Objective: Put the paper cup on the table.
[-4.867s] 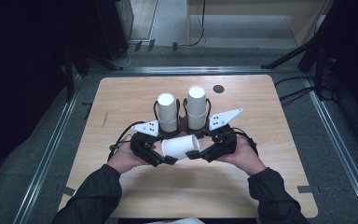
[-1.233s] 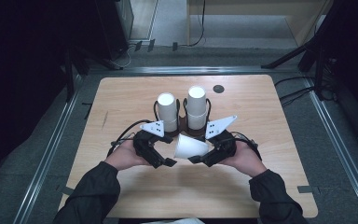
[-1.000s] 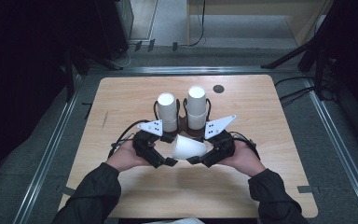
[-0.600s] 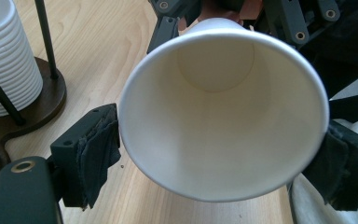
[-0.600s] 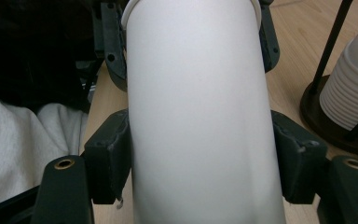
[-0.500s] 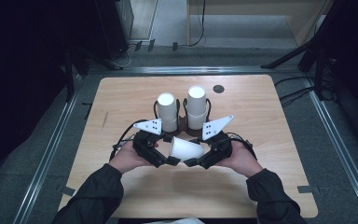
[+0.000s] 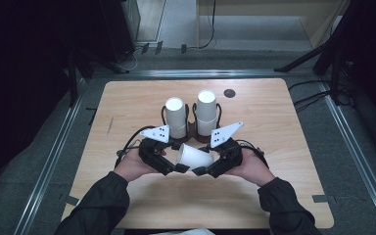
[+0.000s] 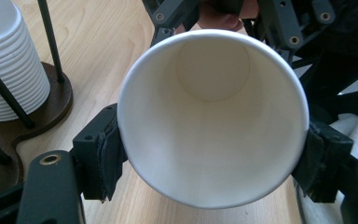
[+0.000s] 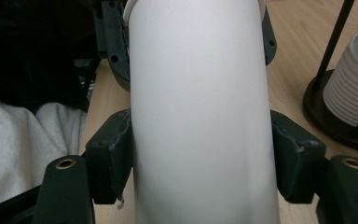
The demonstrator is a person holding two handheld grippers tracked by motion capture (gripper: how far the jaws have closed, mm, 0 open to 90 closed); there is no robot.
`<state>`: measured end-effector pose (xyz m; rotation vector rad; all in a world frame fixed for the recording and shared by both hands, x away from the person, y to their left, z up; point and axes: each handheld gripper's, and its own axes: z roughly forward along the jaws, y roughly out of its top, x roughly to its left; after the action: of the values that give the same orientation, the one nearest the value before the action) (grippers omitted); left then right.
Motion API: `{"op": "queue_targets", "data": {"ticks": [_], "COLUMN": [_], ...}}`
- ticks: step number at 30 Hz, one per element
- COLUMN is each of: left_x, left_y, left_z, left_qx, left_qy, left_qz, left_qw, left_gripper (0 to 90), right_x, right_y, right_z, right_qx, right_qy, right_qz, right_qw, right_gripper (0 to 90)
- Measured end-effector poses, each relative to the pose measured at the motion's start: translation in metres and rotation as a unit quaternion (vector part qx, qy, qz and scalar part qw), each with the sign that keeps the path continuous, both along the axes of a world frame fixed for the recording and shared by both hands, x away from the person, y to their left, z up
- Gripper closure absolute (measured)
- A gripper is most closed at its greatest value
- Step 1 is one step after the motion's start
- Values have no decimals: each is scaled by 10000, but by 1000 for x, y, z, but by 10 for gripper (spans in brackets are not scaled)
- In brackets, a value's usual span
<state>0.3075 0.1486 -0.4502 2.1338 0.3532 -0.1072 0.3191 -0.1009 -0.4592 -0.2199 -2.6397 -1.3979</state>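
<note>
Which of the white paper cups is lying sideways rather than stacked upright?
The single cup held between both grippers lies sideways; the others stand stacked in the holder behind.

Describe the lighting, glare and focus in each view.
High view: lit wooden table, surroundings black, sharp. Left gripper view: white paper cup evenly lit, soft shading inside, no glare. Right gripper view: the cup's wall looms close, slightly soft, featureless; dark at the left.

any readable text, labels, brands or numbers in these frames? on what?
None to read.
The paper cup held between the two grippers is plain white, inside and out.
The two cup stacks in the rack show no print.
The grey plates on the grippers carry only small dark dots, no characters.
The table bears no label, only a dark round spot.
</note>
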Motion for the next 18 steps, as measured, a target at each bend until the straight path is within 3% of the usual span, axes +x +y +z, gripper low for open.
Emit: {"op": "queue_targets", "data": {"ticks": [10,18], "left_x": [5,13], "left_y": [3,-1], "left_z": [9,14], "left_qx": [324,704], "left_qy": [-25,1], "left_qz": [96,-38], "left_qw": [9994,9975], "left_gripper": [229,228], "right_x": [1,-1], "right_y": [-4,-11], "right_z": [-7,-11], "right_qx": [-262,-429], "right_qy": [9,-68], "right_qz": [-220,-461], "right_qw": [9994,9980], "right_gripper": [233,233]}}
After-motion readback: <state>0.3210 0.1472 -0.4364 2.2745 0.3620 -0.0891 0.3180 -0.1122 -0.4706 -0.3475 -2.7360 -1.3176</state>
